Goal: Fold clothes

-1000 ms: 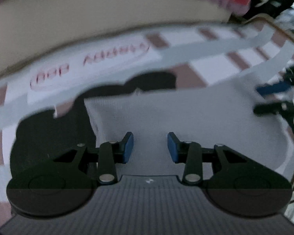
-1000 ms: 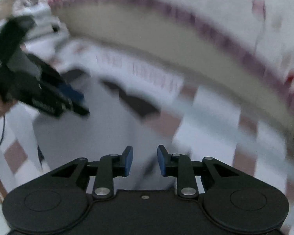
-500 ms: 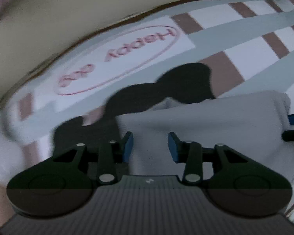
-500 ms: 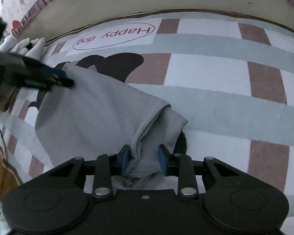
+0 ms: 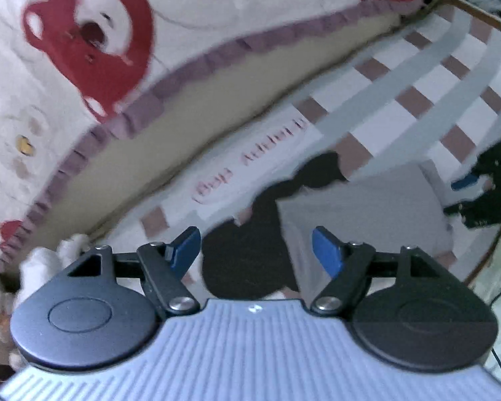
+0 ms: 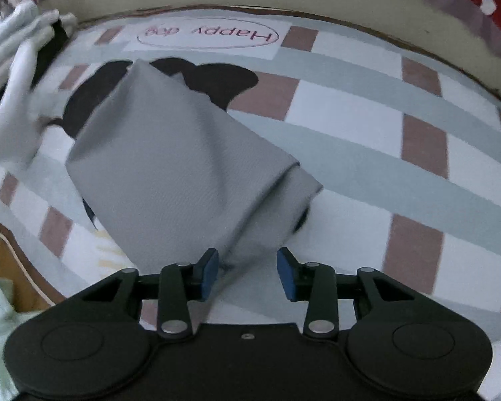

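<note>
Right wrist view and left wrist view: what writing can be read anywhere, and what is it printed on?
"Happy dog": pink letters inside an oval on the checked mat, seen upside down in the right wrist view.
Pink lettering on the mat in the left wrist view: too blurred to read.
No other text shows.

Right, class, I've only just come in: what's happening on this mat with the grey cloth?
A person is folding clothes with a hand-held gripper in each hand. A grey garment lies folded into a compact rectangle on the checked "Happy dog" mat. The right hand-held gripper is open at the garment's near edge, gripping nothing. The left hand-held gripper is open too, off to the garment's side. A white-gloved hand shows at the left of the right wrist view.
</note>
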Tool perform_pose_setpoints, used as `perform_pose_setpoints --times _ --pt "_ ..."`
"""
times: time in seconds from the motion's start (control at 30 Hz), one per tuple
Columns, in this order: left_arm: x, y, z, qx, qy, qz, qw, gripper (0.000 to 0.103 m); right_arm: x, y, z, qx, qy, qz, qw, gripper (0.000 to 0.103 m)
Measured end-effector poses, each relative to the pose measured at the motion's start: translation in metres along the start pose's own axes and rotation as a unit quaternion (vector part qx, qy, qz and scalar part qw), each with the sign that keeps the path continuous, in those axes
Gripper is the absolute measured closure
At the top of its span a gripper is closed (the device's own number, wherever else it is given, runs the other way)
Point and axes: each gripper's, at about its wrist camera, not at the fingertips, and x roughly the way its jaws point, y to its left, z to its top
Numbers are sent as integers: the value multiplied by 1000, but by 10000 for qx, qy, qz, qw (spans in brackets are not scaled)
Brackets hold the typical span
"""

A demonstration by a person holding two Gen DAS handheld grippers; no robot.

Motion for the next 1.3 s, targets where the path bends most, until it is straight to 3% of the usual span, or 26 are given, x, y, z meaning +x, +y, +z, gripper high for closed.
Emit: perform_pose_setpoints --times 0.1,0.17,0.23,0.3,0.4,0.43,0.47,0.53,0.63,0.67,0.7,0.77,0.8,1.0,1.07,1.1,1.13,1.17,1.23,1.3 --pt "48 -8 -20 -162 54 -325 9993 30 11 0 -6 -53 311 -234 9992 59" --pt "79 -11 -34 -390 97 -561 9976 30 15 -5 -7 260 451 -110 9986 59" --pt "105 -6 -48 -858 191 -849 9925 30 4 -22 -12 1118 316 214 9930 59" --pt "132 -1 -61 -1324 284 -1135 9843 30 -8 -38 -18 1967 178 536 9788 57" --pt "171 7 -82 -2013 423 -1558 9661 30 -25 -63 -27 3205 -31 1009 9418 51" --pt "185 9 -89 -2240 468 -1696 9586 30 -31 -72 -32 3724 -131 1212 9200 45" --pt "198 12 -96 -2466 513 -1833 9502 30 -35 -80 -41 4345 -250 1461 8884 37" --pt "224 17 -109 -2910 602 -2103 9314 27 -35 -81 -45 4778 -267 1651 8624 36" --pt "231 24 -114 -3060 709 -2224 9230 27 -19 -76 -49 4675 -315 1663 8677 36" --pt "234 26 -117 -3185 844 -2290 9160 27 -14 -74 -50 4640 -331 1667 8694 36" --pt "237 29 -122 -3366 996 -2405 9049 27 -8 -72 -51 4606 -347 1671 8711 36" --pt "242 33 -136 -3802 1171 -2864 8716 27 2 -68 -54 4536 -379 1678 8744 36" --pt "243 33 -143 -3960 1152 -3021 8595 27 8 -66 -55 4501 -395 1682 8761 36" --pt "253 38 -172 -4639 680 -3617 8058 23 36 -63 -60 4375 -534 1907 8771 35" --pt "255 38 -175 -4725 473 -3718 7977 23 43 -60 -58 4219 -646 2059 8806 33" --pt "255 35 -174 -4708 384 -3727 7987 23 43 -56 -56 3996 -754 2086 8895 33" --pt "252 31 -170 -4544 296 -3635 8127 26 44 -52 -54 3770 -862 2111 8977 36" --pt "249 26 -164 -4294 201 -3486 8329 31 43 -48 -52 3524 -956 2120 9065 46" --pt "239 20 -150 -3775 19 -3172 8700 66 38 -42 -42 2972 -1076 2073 9258 64" --pt "224 15 -135 -3284 -218 -2896 8988 77 26 -36 -30 2507 -1303 1957 9391 69"
